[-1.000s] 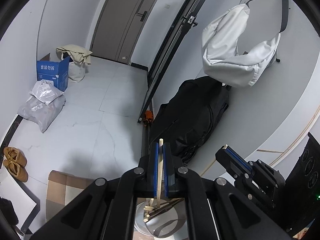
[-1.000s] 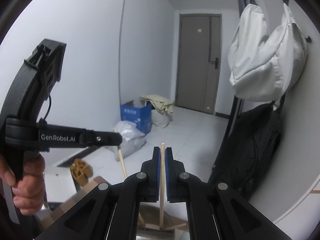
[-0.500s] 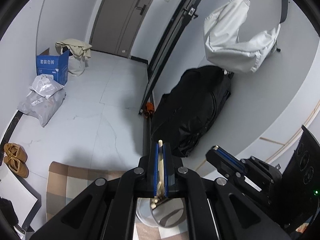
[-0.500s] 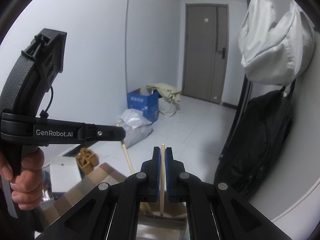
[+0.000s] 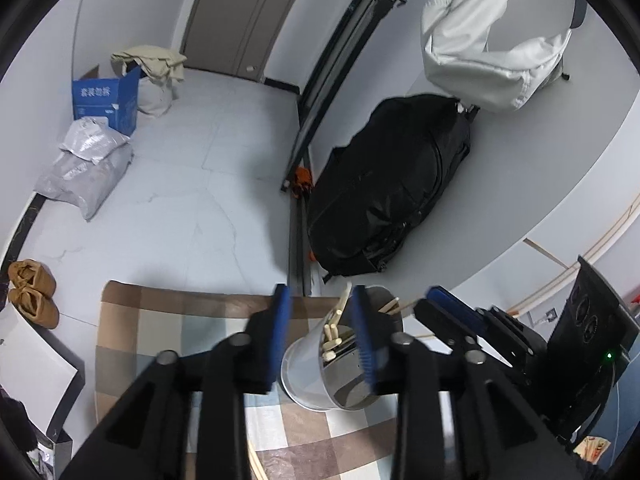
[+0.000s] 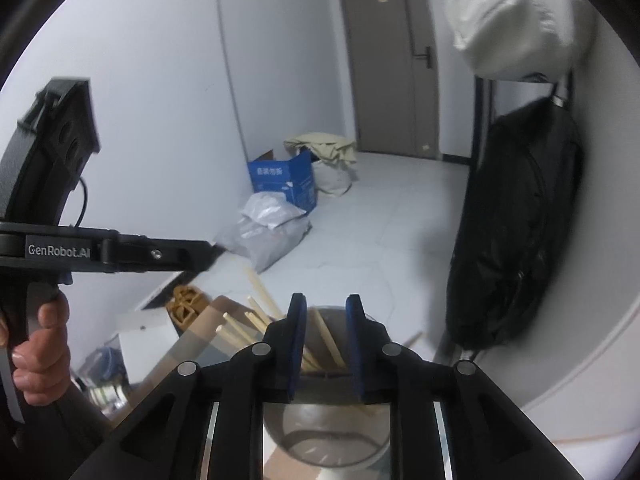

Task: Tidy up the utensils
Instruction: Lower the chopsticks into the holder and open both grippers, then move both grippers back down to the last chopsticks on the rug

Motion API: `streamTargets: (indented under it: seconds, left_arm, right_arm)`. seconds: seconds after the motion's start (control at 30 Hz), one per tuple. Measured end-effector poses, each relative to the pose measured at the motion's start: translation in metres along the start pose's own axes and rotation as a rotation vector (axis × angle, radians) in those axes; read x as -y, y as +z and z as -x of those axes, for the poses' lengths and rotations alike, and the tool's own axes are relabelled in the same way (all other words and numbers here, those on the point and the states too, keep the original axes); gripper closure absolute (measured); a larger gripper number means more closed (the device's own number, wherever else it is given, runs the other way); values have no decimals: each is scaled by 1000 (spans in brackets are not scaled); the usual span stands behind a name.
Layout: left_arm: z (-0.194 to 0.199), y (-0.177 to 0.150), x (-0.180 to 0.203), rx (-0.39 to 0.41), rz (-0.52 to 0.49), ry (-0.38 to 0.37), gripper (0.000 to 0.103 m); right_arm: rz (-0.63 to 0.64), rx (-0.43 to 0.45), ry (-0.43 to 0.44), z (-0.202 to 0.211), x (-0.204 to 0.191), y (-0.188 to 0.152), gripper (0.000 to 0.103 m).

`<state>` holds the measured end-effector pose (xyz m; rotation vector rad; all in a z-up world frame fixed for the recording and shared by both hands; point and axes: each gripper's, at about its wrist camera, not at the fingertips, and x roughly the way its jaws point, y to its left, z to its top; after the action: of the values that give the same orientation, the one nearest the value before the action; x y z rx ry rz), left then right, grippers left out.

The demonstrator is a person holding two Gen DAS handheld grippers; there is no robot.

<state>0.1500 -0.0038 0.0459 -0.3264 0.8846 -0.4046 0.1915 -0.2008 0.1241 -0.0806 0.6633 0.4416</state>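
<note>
A metal cup (image 5: 310, 380) stands on a checked tablecloth (image 5: 160, 320) and holds several wooden chopsticks (image 5: 334, 334). My left gripper (image 5: 320, 320) hangs just over the cup's rim with its jaws opening. One chopstick (image 5: 342, 306) leans loose between the blue pads, and neither pad presses it. My right gripper (image 6: 326, 336) is over the same cup (image 6: 328, 444), also with jaws opening. A chopstick (image 6: 326, 338) slants free in its gap and more chopsticks (image 6: 256, 318) fan out to the left. Each gripper shows in the other's view: the right gripper (image 5: 460, 316) and the left gripper (image 6: 200, 254), which a hand (image 6: 40, 356) holds.
The table's far edge (image 5: 192, 290) drops to a tiled floor. Beyond it are a black bag (image 5: 392, 188) against the wall, a white bag (image 5: 492, 52) hanging above, a blue box (image 5: 106, 100), grey sacks (image 5: 84, 164) and brown slippers (image 5: 32, 292).
Both grippers sank toward the cup and tilted further down. Each was shut on a chopstick; both have parted their jaws and the chopsticks now rest in the cup.
</note>
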Motion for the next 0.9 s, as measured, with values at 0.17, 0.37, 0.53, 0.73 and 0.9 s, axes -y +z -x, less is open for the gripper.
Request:
streamTargets:
  seconds: [0.17,0.37,0.53,0.73,0.9]
  left_arm:
    - [20,-10,1,52,-12,49,54]
    - [39,-22,5,97,-20,128,36]
    - [60,-36,14,161,-47,185,34]
    - [82,-49,24,241,-71,225,21]
    - [93,-60,30,276,-99,242,18]
  right_arm:
    - [-52,56,-24,28,3,-7,65]
    - [-79,111,-35,58,-6,-15,53]
    - [-71,157,-34,82,-24,-22,40]
    - [-82,221,-33,108,-38,-31,30]
    - [-98,265,-22,127,-49,-39,22]
